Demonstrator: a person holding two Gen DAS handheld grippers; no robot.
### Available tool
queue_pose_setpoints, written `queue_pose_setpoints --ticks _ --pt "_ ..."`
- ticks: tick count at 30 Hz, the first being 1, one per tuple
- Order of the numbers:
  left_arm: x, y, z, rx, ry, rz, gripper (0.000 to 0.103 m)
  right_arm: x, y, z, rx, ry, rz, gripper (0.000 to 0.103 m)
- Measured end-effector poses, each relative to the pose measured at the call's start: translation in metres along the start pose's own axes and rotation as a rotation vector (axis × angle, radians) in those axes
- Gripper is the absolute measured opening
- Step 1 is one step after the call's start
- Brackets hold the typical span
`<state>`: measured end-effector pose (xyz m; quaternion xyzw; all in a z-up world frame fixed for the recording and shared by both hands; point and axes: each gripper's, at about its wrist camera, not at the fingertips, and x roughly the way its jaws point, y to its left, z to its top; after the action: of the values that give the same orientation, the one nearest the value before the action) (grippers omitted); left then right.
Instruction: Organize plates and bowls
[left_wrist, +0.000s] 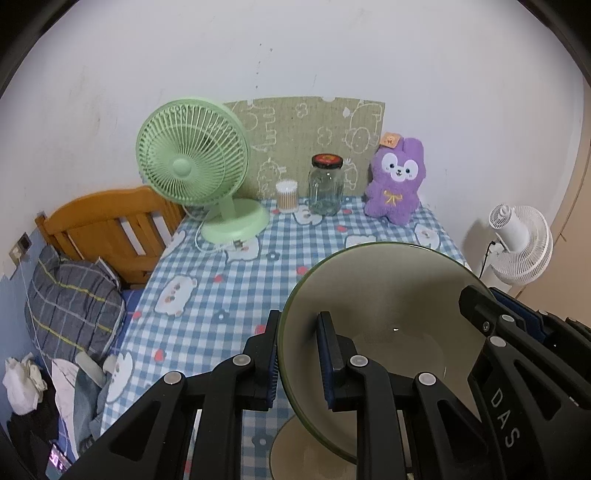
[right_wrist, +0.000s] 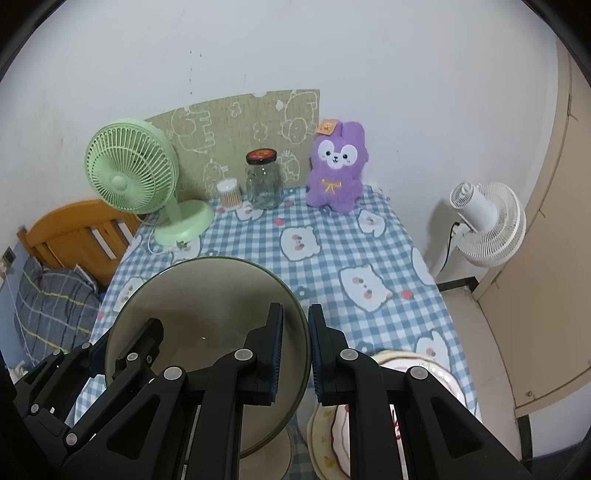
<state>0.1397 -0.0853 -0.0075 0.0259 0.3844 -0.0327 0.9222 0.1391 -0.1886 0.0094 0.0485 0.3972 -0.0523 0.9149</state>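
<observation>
Left wrist view: right gripper (left_wrist: 517, 325) arm reads "DAS".

Black fingers (left_wrist: 334, 354), blue pads (left_wrist: 273, 363)

I see a grey-beige bowl (left_wrist: 384, 306) with a green rim, tilted and lifted above a matching plate (left_wrist: 295, 450) on the table; a floral-rimmed plate (right_wrist: 332, 439) lies just right.
</observation>
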Motion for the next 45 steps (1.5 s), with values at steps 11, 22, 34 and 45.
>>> queue_pose_setpoints --ticks 11,22,34,45 --pt "0.004 0.003 -0.031 -0.003 0.021 -0.006 0.016 0.008 0.001 -0.031 0.003 0.025 -0.003 0.017" --pt "0.019 0.007 -0.063 -0.003 0.075 0.000 0.016 0.026 0.003 -0.063 -0.001 0.084 0.001 0.017" --pt "0.034 0.015 -0.083 -0.034 0.139 0.010 0.017 0.039 0.010 -0.078 -0.012 0.123 0.023 0.017" --pt "0.040 0.022 -0.091 -0.043 0.176 0.022 0.017 0.046 0.014 -0.086 -0.014 0.159 0.029 0.017"
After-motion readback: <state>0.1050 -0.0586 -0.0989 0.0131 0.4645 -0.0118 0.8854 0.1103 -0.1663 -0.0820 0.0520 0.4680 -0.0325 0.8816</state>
